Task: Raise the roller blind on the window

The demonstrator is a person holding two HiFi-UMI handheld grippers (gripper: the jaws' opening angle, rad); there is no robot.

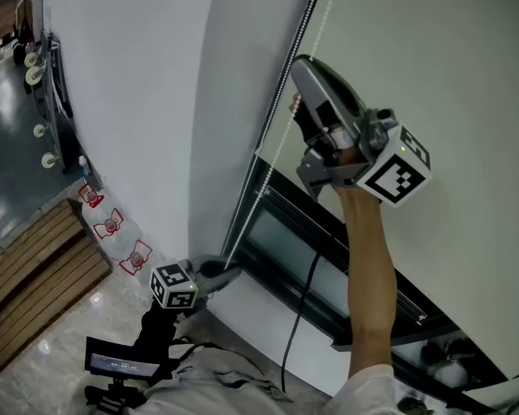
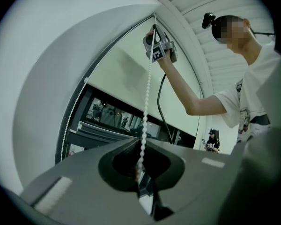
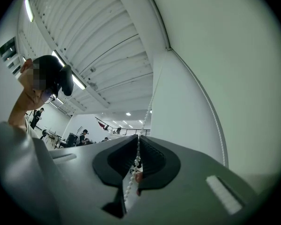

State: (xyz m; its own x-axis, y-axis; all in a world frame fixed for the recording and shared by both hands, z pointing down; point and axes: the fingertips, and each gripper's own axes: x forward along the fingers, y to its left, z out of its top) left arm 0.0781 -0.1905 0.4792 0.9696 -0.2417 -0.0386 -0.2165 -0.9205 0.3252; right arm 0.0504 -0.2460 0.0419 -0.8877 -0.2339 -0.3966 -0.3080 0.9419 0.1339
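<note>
A pale green roller blind [image 1: 432,59] covers most of the window, with a dark strip of glass [image 1: 285,232] showing below it. A white bead chain [image 1: 272,162] runs slantwise down beside the window frame. My right gripper [image 1: 297,102] is raised high and shut on the chain, which passes between its pads [image 3: 137,142]. My left gripper [image 1: 232,273] is low by the sill, also shut on the chain [image 2: 146,102], which enters its jaws [image 2: 141,146]. The left gripper view shows the right gripper [image 2: 152,34] far up the chain. A second run of chain [image 2: 72,111] hangs along the frame.
A white curved wall [image 1: 156,102] stands left of the window. Below lie a wooden floor panel [image 1: 35,266], several water bottles [image 1: 112,227] and a black stand with a screen [image 1: 121,366]. A black cable [image 1: 298,309] hangs under the sill.
</note>
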